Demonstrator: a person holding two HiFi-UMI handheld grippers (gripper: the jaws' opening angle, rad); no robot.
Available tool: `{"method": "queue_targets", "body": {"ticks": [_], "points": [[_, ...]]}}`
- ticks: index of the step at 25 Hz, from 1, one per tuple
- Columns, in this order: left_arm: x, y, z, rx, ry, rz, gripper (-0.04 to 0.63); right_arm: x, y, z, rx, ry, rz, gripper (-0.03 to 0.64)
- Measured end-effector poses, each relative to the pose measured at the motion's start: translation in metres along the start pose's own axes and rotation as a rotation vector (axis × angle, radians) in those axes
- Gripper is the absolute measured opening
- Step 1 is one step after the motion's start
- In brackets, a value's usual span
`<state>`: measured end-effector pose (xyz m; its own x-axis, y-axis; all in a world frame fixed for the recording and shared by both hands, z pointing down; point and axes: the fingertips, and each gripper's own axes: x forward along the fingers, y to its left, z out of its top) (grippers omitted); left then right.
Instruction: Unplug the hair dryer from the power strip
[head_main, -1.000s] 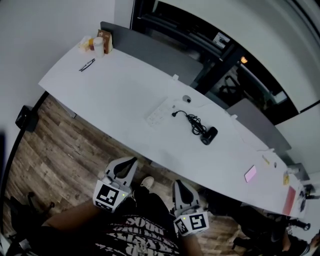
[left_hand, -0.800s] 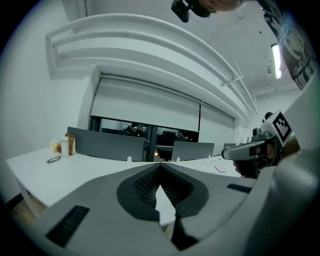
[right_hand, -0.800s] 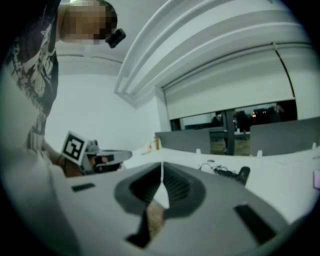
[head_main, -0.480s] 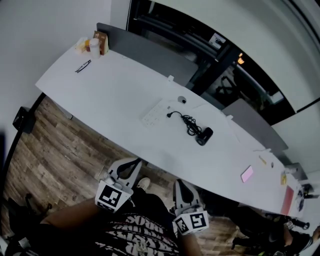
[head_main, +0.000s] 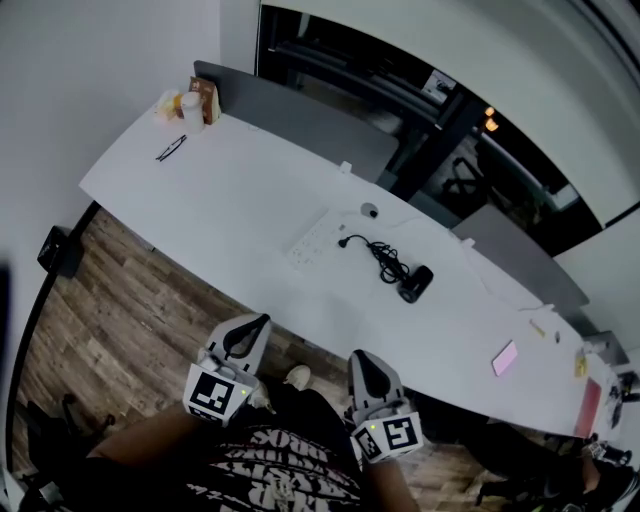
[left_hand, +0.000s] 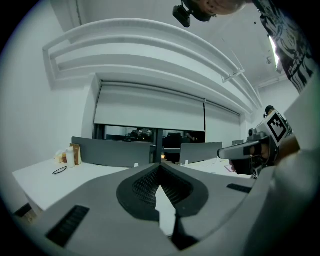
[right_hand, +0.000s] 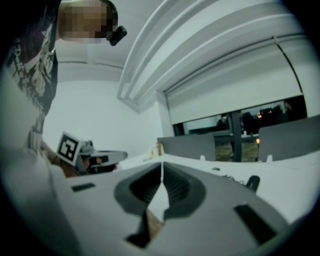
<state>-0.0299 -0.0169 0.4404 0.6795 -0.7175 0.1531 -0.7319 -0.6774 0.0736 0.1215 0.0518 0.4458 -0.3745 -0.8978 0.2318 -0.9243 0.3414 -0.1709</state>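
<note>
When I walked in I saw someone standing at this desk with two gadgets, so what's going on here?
A person stands at the long white table with tongs in each hand. The left tongs and right tongs are both shut, empty and held near the body, short of the table. On it lies a black hair dryer, its cord running to a plug at the white power strip. Whether the plug sits in a socket I cannot tell.

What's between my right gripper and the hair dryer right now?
Only bare white table: in the head view nothing stands between the right gripper and the hair dryer.
</note>
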Motion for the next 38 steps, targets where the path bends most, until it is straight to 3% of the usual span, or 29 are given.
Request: {"method": "queue_targets", "body": {"ticks": [8, 25, 38], "points": [[0.039, 0.012, 0.018, 0.002, -0.004, 0.053, 0.026, 0.025, -0.043, 0.022, 0.005, -0.030, 0.018, 0.035], [0.119, -0.023, 0.051, 0.062, -0.047, 0.052, 0.026, 0.035, -0.129, 0.044, 0.032, -0.078, 0.030, 0.035], [0.119, -0.005, 0.034, 0.022, 0.014, 0.096, 0.026, 0.060, -0.129, 0.034, 0.070, -0.029, 0.070, 0.035]]}}
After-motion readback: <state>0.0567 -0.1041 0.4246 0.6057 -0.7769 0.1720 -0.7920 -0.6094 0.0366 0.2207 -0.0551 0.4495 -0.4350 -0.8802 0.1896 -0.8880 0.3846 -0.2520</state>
